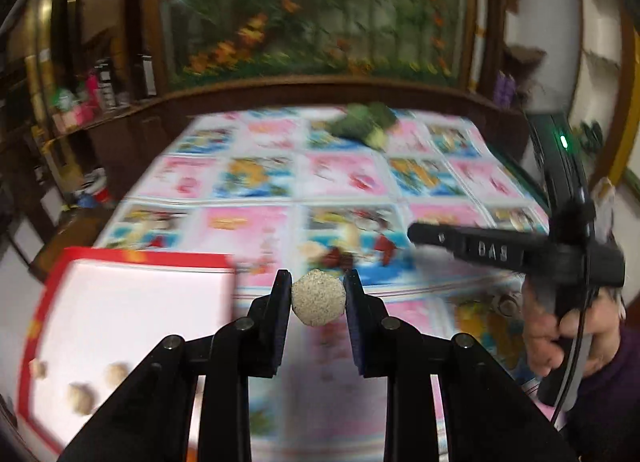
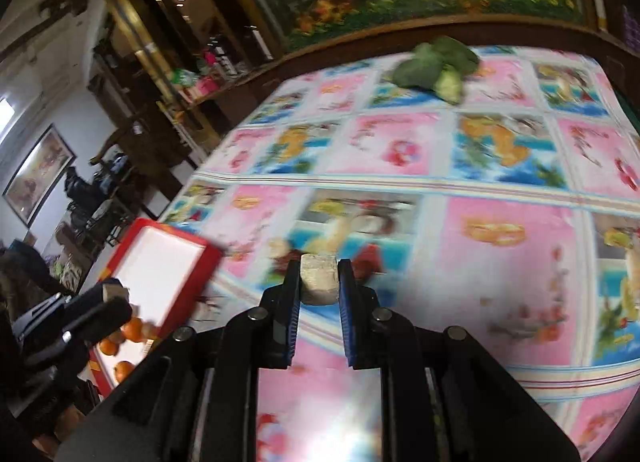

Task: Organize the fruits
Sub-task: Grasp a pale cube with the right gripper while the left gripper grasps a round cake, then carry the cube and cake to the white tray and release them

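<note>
The tabletop (image 2: pixel 500 262) under its picture cloth carries a red-rimmed tray (image 1: pixel 120 258) at the left edge, with small tan fruits (image 1: pixel 82 398) and oranges (image 2: pixel 132 328) inside. Each fruit looks light, firm and rough-skinned, likely brittle, best pinched across its middle. The left tongs (image 1: pixel 318 294) clamp narrowly on a round longan (image 1: pixel 318 297); the right tongs (image 2: pixel 319 278) clamp on another longan (image 2: pixel 319 280), above the cloth.

The left gripper (image 1: pixel 318 296) is closed on a pale speckled round fruit (image 1: pixel 318 297), pinched between both fingers. The right gripper (image 2: pixel 319 280) is clamped on a second pale fruit (image 2: pixel 318 279). The right gripper's handle is gripped by a hand (image 1: pixel 554 336).
</note>
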A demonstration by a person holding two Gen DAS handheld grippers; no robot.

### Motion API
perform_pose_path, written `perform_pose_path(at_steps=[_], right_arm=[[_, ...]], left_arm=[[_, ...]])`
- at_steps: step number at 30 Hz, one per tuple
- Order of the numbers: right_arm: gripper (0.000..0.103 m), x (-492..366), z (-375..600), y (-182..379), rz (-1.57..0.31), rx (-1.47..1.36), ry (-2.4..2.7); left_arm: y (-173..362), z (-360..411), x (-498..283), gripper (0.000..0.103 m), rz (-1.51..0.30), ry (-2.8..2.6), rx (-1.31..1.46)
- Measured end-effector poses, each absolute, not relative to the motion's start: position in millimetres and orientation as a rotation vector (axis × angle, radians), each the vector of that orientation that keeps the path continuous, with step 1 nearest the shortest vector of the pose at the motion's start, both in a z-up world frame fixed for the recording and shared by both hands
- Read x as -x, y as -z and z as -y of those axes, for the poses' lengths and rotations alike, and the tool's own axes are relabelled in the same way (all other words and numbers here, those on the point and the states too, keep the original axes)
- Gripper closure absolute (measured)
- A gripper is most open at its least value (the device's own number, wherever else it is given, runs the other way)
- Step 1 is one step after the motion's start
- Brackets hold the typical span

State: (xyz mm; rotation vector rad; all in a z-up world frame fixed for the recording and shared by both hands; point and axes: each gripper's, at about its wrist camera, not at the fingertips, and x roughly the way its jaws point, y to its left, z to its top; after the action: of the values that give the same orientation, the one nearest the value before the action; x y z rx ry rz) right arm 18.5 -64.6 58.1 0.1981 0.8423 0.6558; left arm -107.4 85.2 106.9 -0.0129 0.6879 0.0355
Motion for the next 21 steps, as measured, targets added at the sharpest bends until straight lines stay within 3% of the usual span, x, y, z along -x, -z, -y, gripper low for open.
perform_pose_path(at_steps=[9, 21], right_arm=[[0.083, 32, -67, -65, -0.841, -0.239, -0.929], [0.083, 80, -157, -37, -0.905, -0.028, -1.036]], left_arm=[[-119, -186, 155, 0.077, -0.615, -0.329, 0.074], [-73, -256, 165, 0.077, -0.697, -0.527, 0.093]])
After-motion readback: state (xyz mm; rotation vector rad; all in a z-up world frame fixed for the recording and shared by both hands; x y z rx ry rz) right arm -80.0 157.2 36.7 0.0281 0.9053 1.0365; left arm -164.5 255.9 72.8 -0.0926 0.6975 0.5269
